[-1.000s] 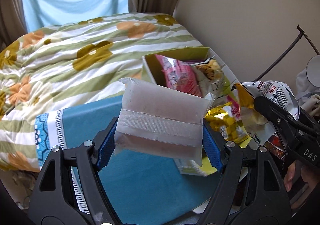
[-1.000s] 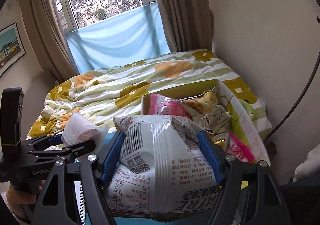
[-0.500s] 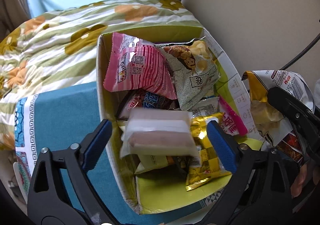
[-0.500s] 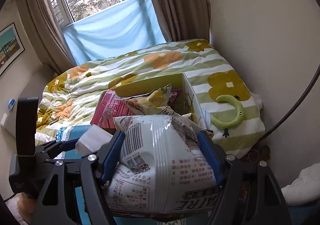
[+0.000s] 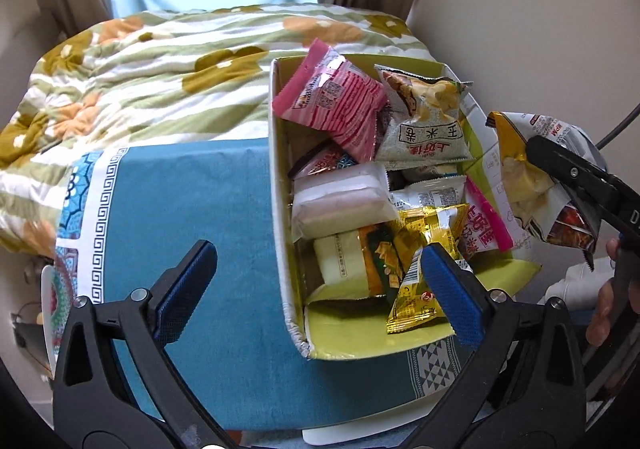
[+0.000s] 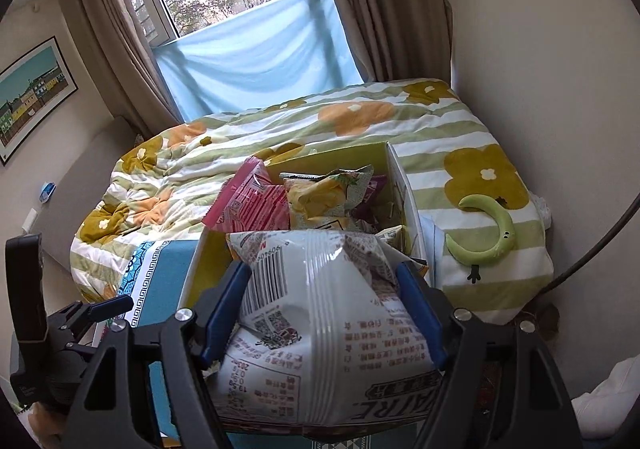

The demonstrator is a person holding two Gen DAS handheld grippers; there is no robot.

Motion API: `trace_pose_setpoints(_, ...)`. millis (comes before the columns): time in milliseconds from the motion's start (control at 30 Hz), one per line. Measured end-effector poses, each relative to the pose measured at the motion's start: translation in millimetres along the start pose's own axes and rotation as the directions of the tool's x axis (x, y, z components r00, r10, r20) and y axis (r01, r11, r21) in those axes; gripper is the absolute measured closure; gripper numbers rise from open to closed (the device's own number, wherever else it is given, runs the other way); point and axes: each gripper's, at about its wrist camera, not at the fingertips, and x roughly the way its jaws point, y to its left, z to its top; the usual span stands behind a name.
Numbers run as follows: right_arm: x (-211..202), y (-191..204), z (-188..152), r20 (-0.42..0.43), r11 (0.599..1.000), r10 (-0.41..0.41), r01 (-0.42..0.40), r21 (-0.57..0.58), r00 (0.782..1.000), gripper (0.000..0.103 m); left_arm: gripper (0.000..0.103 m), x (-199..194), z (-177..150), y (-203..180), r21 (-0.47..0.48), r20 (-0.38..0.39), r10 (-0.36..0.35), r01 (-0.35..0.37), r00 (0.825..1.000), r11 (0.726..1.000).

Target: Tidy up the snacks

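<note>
A yellow-green cardboard box [image 5: 280,217] stands on a teal cloth [image 5: 192,201] and holds several snack packets. Among them lies a white-wrapped packet [image 5: 340,201], near the box's left wall. My left gripper [image 5: 316,253] hovers above the box's near left corner. It is wide open, with nothing between its blue pads [image 5: 188,281]. My right gripper [image 6: 322,269] is shut on a white chip bag [image 6: 320,349], held in front of the box [image 6: 400,185]. In the left wrist view that chip bag [image 5: 536,177] hangs just right of the box.
A flowered green-striped quilt [image 5: 140,81] covers the bed behind the box. A green crescent-shaped object [image 6: 488,233] lies on the quilt to the box's right. A beige wall [image 6: 540,69] runs close on the right, with curtains and a window behind. A person's fingers [image 5: 600,313] grip the right handle.
My left gripper opened and let the white-wrapped packet fall into the box, where it now lies. The right gripper carried the chip bag closer to the box, then held still.
</note>
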Motion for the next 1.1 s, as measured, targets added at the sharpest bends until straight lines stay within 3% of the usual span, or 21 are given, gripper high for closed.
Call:
trace_pose_setpoints(267, 37.7, 16.8, 12.9, -0.072, 0.999, 0.029, -0.032, -0.044, 0.997, 0.029, 0.002, -7.1, -2.4, 16.8, -0.044, -0.008, 0.049, -0.05, 0.999, 0.998)
trace_pose_setpoints(300, 42.8, 19.6, 13.2, -0.078, 0.998, 0.036, -0.04, -0.049, 0.996, 0.026, 0.002, -6.4, -3.9, 19.4, -0.05, -0.013, 0.055, -0.055, 0.998, 0.997)
trace_pose_setpoints(400, 50.1, 25.1, 11.8, -0.079, 0.997, 0.037, -0.042, -0.066, 0.996, 0.002, 0.002, -2.3, -9.6, 27.5, -0.068, -0.034, 0.059, -0.062, 0.998, 0.996)
trace_pose_setpoints(633, 30.3, 26.4, -5.4, -0.038, 0.998, 0.004, -0.006, -0.068, 0.999, 0.001, 0.002, -7.8, -19.7, 32.8, -0.058, -0.024, 0.053, -0.054, 0.998, 0.997)
trace_pose_setpoints(900, -22.4, 50.6, -18.0, 0.045, 0.998, -0.033, 0.036, -0.06, 0.998, 0.001, 0.002, -75.3, -30.7, 42.6, -0.017, 0.107, 0.059, -0.057, 0.992, 0.998)
trace_pose_setpoints(1100, -90.9, 92.1, -34.6, 0.156, 0.991, -0.072, 0.088, -0.099, 0.985, 0.001, 0.001, -156.8, -55.6, 55.5, -0.01, 0.273, 0.114, -0.116, 0.955, 0.993)
